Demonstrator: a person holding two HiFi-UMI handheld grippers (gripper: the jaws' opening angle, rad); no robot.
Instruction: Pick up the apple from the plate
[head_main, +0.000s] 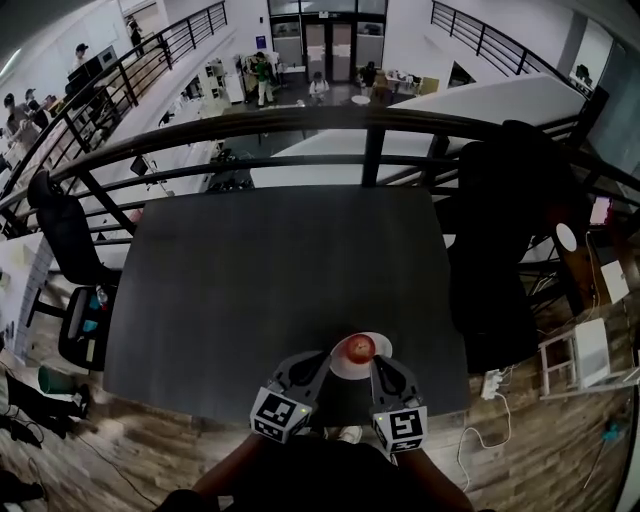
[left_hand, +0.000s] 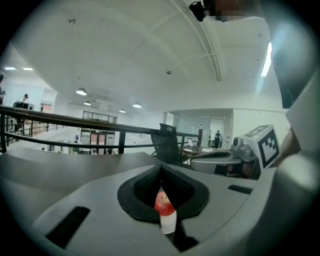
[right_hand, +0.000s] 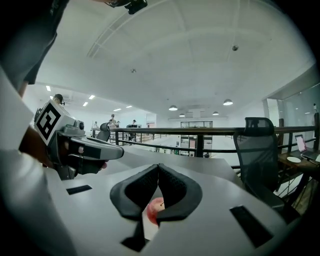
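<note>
A glossy red apple (head_main: 360, 347) rests on a smooth white plate (head_main: 383, 343) atop a table (head_main: 280, 270) whose dark grey top looks matt and even. The left gripper (head_main: 324, 358) and right gripper (head_main: 376, 362) wear matt grey plastic shells. In the left gripper view the black pads (left_hand: 145, 186) show a fine ribbed, rubbery texture, matched by those in the right gripper view. Each marker cube (head_main: 281, 413) carries flat black-and-white print. Beyond the table, the railing (head_main: 372, 135) reads as black painted metal, the office chair (head_main: 505, 230) as dark cloth or mesh, and the floor (head_main: 150, 450) as wood-look planks with a soft sheen.
</note>
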